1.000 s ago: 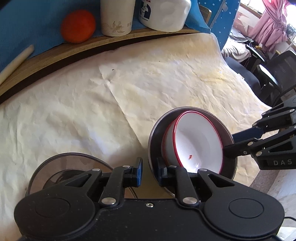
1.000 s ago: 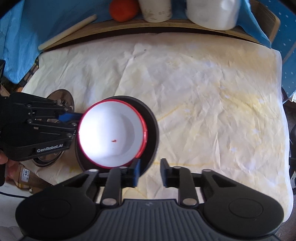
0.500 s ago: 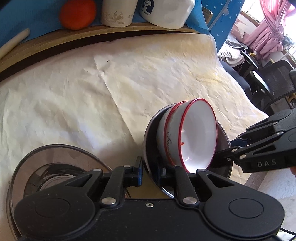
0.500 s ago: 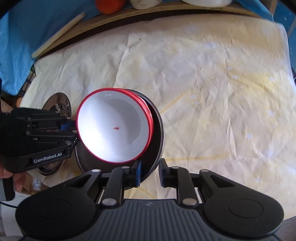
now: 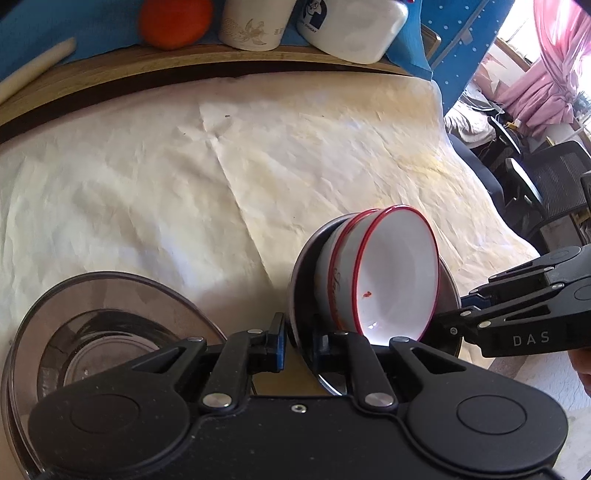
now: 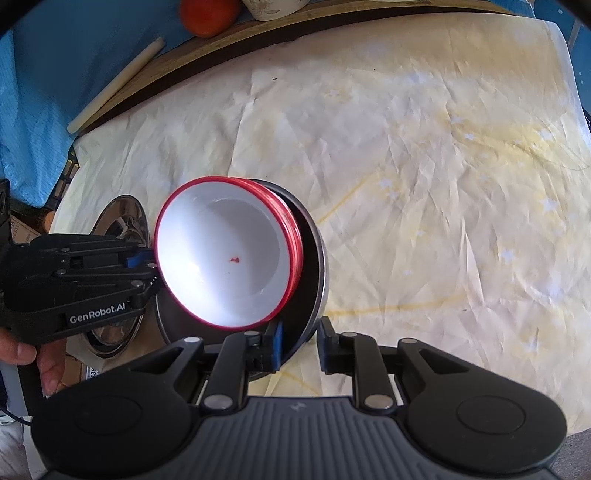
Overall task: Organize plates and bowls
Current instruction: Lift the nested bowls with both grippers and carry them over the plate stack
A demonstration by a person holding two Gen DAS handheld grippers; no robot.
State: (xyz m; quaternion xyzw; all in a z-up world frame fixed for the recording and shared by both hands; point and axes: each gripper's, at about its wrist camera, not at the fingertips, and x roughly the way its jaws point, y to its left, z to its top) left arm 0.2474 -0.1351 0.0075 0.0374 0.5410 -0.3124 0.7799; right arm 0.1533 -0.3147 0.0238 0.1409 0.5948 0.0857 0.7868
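Two stacked white bowls with red rims (image 5: 391, 273) (image 6: 221, 258) sit in a dark steel plate (image 5: 303, 280) (image 6: 312, 266). The plate is tipped steeply on edge above the paper-covered table (image 5: 184, 166). My left gripper (image 5: 297, 341) (image 6: 147, 266) has its jaws closing tight on the plate's near rim, pads pressing it. My right gripper (image 6: 301, 345) (image 5: 454, 314) pinches the opposite rim. A second shiny steel dish (image 5: 110, 321) (image 6: 122, 218) lies flat beside the left gripper.
A wooden board at the back carries a red-orange fruit (image 5: 173, 22), a patterned cup (image 5: 255, 26) and a white container (image 5: 351, 29). A pale stick (image 6: 114, 85) lies at its left end. Black chairs (image 5: 546, 192) stand beyond the table's right edge. A hand (image 6: 22, 354) holds the left gripper.
The steel plate with the bowls has tipped further up on edge between both grippers. The flat steel dish shows more fully at the lower left of the left wrist view.
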